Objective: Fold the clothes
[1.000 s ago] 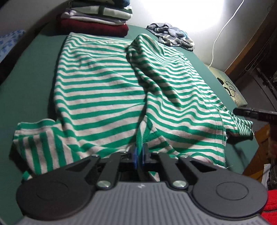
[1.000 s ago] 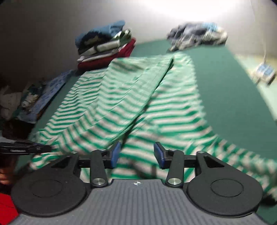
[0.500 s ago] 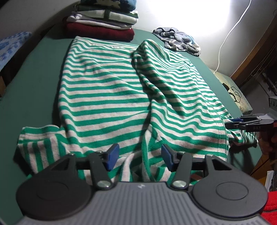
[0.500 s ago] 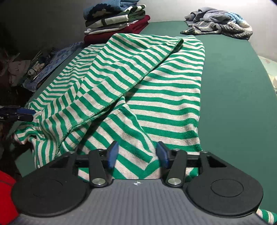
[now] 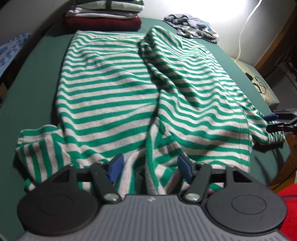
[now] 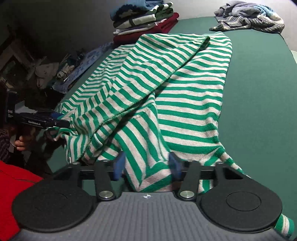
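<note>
Left claw (image 5: 149,169): jaws opening, having released the shirt (image 5: 118,96); fabric lies loose between them. Right claw (image 6: 146,166): jaws reopening over the hem. Shirt lies half-folded on the counter (image 6: 259,103); folded stack (image 5: 104,16) at 12 o'clock.

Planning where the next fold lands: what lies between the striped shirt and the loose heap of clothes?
Only bare green tabletop separates the striped shirt from the loose heap, as the right wrist view shows.

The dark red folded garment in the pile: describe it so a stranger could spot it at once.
Start at the green table and look past the far edge of the green-and-white striped shirt to the stack of folded clothes. The dark red folded garment is the bottom layer, the only plain deep red piece under paler striped ones.
</note>
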A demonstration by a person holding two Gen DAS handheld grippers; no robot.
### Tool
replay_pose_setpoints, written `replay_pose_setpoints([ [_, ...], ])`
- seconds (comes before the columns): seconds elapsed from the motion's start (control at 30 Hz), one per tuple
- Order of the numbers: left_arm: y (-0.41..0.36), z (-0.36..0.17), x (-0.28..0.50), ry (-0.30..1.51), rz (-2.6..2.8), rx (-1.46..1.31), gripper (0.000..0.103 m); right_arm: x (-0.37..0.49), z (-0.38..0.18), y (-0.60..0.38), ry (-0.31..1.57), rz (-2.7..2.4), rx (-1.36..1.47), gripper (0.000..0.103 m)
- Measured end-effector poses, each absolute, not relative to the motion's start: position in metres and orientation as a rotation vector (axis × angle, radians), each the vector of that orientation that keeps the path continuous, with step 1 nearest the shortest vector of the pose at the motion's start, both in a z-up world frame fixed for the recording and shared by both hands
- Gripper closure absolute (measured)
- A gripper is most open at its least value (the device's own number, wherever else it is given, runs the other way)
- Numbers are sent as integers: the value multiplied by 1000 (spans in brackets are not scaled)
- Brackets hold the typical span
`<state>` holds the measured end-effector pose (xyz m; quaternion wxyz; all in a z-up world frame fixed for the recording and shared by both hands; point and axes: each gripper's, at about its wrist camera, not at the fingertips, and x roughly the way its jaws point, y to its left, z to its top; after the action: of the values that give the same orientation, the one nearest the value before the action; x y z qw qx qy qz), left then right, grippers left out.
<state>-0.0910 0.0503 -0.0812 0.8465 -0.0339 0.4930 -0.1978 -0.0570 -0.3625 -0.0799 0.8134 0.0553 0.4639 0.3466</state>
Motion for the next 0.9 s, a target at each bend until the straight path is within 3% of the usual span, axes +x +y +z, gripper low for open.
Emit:
replay_pose_setpoints([
  [0.07,46,-82,-93,1040,-403,-55,33,-58,-86,-358,993,758,83,30],
  [0.17,44,-83,-96,1031,-364,-47,49,-59,-92,-361,958,761,100,34],
  [0.27,48,-82,-97,1030,-342,-84,57,-66,-94,-362,904,756,93,46],
  [0.33,46,-81,-100,1035,-342,-79,62,-71,-96,-365,870,753,75,60],
  [0.37,45,-81,-102,1034,-343,-70,68,-72,-97,-367,862,748,68,74],
  [0.43,40,-79,-105,1032,-344,-45,80,-69,-96,-371,892,753,83,88],
  [0.5,36,-76,-107,1035,-352,-24,93,-66,-94,-375,926,767,100,92],
  [0.7,45,-56,-120,1019,-382,-69,99,-73,-78,-389,999,861,57,94],
  [0.9,50,-73,-116,1077,-314,-49,98,-66,-95,-395,1074,838,50,95],
])
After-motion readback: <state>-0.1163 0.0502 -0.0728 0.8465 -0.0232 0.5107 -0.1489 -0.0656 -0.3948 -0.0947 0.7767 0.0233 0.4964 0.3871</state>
